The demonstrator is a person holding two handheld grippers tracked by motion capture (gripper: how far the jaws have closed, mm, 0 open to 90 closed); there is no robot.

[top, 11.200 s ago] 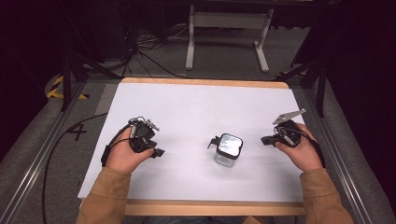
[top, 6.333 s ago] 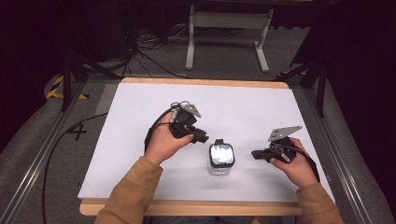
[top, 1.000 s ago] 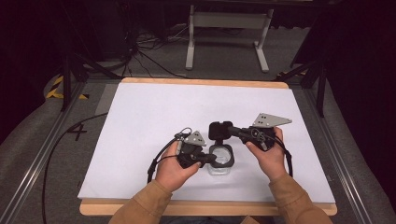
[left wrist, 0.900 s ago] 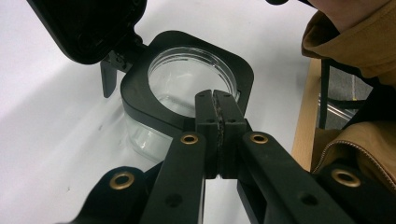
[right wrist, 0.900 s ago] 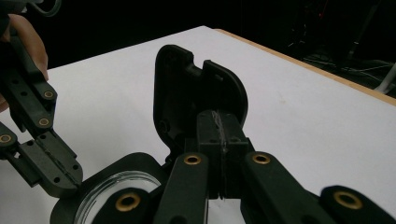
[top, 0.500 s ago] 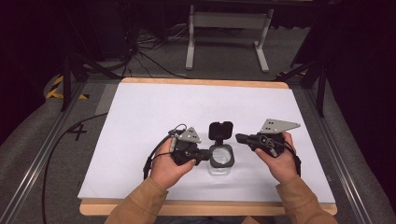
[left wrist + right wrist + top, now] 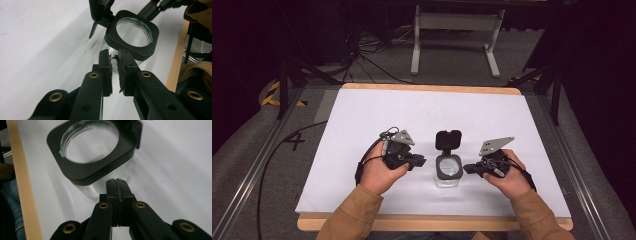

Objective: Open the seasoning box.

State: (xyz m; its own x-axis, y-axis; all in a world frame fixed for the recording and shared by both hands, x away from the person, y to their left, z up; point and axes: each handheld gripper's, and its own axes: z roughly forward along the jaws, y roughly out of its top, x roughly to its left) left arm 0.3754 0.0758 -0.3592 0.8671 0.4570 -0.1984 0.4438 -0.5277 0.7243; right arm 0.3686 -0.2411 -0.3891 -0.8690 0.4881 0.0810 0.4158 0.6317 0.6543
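Two tools flank an open jar

My left tool (image 7: pixel 421 161) sits just left of the jar (image 7: pixel 448 172), its jaws parted by a narrow gap. They have just been opening, and in the left gripper view I see nothing between the pads; the tips (image 7: pixel 114 56) stand close to the jar's clear wall, below its black collar. Whether they touch the glass I cannot tell.

My right tool (image 7: pixel 468 169) comes in from the other side, jaws pressed fully together with nothing in them. In the right gripper view its closed tips (image 7: pixel 117 183) point at the jar's lower wall, just beside it, under the square black rim (image 7: pixel 82 172).

Outward from there: the jar is a clear glass one with a black square collar and a round mouth, standing upright near the middle of the white worktop (image 7: pixel 362 115), somewhat toward my edge. Its hinged black lid (image 7: pixel 448 140) is swung up and back, standing open on the far side of the mouth. Through the mouth the inside looks empty.

Both sleeves are tan and enter from the near edge. Beyond the worktop I see a dark floor with cables and a grey stand (image 7: pixel 456 22).
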